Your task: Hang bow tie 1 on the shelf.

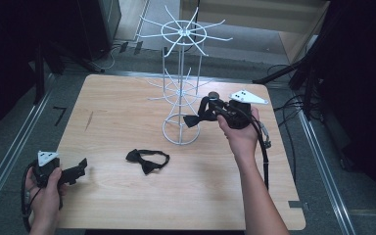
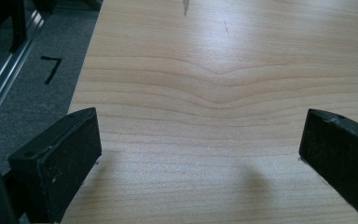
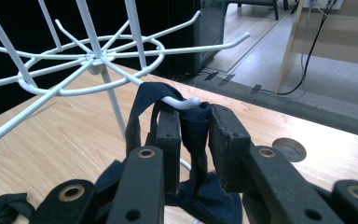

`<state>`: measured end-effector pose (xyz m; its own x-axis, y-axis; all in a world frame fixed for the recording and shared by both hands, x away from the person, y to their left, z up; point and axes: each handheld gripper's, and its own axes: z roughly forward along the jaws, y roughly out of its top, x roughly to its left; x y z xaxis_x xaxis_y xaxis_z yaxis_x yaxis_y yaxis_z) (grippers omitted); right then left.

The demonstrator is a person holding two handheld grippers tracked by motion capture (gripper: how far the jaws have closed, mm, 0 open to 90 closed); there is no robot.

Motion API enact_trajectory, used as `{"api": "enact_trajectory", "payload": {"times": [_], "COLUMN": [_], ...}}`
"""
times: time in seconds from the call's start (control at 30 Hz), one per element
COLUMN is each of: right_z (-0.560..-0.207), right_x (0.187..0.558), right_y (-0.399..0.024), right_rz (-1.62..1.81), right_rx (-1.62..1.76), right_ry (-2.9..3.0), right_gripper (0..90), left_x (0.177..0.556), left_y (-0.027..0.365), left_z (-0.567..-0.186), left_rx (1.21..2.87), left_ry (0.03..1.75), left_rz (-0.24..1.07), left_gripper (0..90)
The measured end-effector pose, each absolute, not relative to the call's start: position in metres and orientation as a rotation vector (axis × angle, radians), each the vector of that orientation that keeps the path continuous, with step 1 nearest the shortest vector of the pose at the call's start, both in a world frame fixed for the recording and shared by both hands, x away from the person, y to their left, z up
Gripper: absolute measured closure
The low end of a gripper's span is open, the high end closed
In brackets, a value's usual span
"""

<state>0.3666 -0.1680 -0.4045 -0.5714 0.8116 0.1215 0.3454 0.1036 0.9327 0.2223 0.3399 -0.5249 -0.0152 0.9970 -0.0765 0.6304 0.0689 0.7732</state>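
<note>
My right gripper [image 3: 193, 149] is up beside the white wire rack [image 1: 182, 83], which stands near the far middle of the wooden table [image 1: 127, 103]. Its two black jaws are pinching the dark strap of a bow tie [image 3: 196, 130]. In the right gripper view, the strap loops over the tip of one white hook [image 3: 182, 101] on the rack's lower ring, and the rest of the bow tie hangs down below my jaws. From the high view, I see that bow tie [image 1: 192, 120] dangling just in front of the rack's pole, with my right hand [image 1: 240, 132] behind the gripper.

A second bow tie [image 1: 147, 159] lies flat on the table, near the middle, in front of the rack's round base. Nothing is touching it.

My left gripper [image 1: 73, 172] sits low at the near left corner of the table, held in my left hand [image 1: 46, 193]. Its jaws are spread wide apart with just bare wood between them.
</note>
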Motion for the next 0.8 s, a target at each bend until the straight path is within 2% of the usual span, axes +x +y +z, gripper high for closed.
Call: {"api": "enact_trajectory", "payload": {"times": [0.7, 0.8], "right_z": [-0.417, -0.417], "right_x": [0.369, 0.367], "right_y": [-0.151, -0.149], "right_rz": [1.466, 1.437], "right_rx": [1.129, 1.121], "right_ry": [1.984, 1.981], "right_gripper": [73.7, 62.8], "left_x": [0.222, 0.222], "left_y": [0.34, 0.34], "left_z": [-0.525, -0.525], "left_rx": [1.631, 1.626], "left_ry": [1.713, 1.712], "left_rz": [0.736, 0.737], "left_gripper": [0.0, 0.0]}}
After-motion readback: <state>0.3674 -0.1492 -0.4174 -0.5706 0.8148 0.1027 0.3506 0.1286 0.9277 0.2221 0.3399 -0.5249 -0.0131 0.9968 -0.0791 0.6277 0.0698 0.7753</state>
